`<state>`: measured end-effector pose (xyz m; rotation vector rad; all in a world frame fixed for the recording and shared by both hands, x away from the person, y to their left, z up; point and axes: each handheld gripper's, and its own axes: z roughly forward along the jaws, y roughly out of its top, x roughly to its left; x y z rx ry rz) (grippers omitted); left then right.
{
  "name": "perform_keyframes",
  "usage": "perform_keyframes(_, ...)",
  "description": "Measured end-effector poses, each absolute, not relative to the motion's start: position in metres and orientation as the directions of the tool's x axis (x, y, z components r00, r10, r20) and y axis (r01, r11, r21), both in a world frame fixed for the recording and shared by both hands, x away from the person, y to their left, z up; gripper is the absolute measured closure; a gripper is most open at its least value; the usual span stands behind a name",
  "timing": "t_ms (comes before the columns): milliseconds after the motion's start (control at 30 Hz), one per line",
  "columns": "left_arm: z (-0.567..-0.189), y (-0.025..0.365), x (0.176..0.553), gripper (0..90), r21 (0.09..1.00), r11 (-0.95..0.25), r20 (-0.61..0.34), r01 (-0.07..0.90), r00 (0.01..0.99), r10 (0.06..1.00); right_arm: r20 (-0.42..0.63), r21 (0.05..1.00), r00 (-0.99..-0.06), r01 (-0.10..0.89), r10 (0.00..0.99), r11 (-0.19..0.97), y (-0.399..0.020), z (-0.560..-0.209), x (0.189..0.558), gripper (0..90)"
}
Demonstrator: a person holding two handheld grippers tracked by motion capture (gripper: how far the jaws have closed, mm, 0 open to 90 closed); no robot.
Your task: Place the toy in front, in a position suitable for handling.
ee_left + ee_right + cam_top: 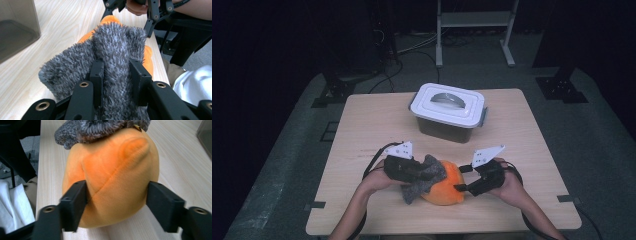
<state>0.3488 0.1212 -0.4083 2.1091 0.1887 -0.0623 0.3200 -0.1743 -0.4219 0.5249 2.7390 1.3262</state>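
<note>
Up close, the left claw [116,75] pinches a fold of the one grey fuzzy cloth [110,50]; the right claw [116,206] straddles the single orange plush ball [112,177], jaws apart, contact unclear. From above, ball [447,187] lies mid-bench [362,120], cloth [424,177] running lengthwise off its left side, one lidded box [448,107] behind

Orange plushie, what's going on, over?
Left gripper shut on grey fuzzy cloth. Right gripper straddles orange plushie, right jaw apart. Lidded bin well behind, nothing blocking.
</note>
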Motion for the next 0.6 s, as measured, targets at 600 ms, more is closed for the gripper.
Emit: perform_keyframes(600, -0.395, 0.121, 0.348, 68.6, 0.848, -0.503, -0.089, 0.168, 0.980, 0.177, -0.048, 0.764, -0.949, 0.167, 0.313, 0.623, -0.159, -0.409, 0.302, 58.2)
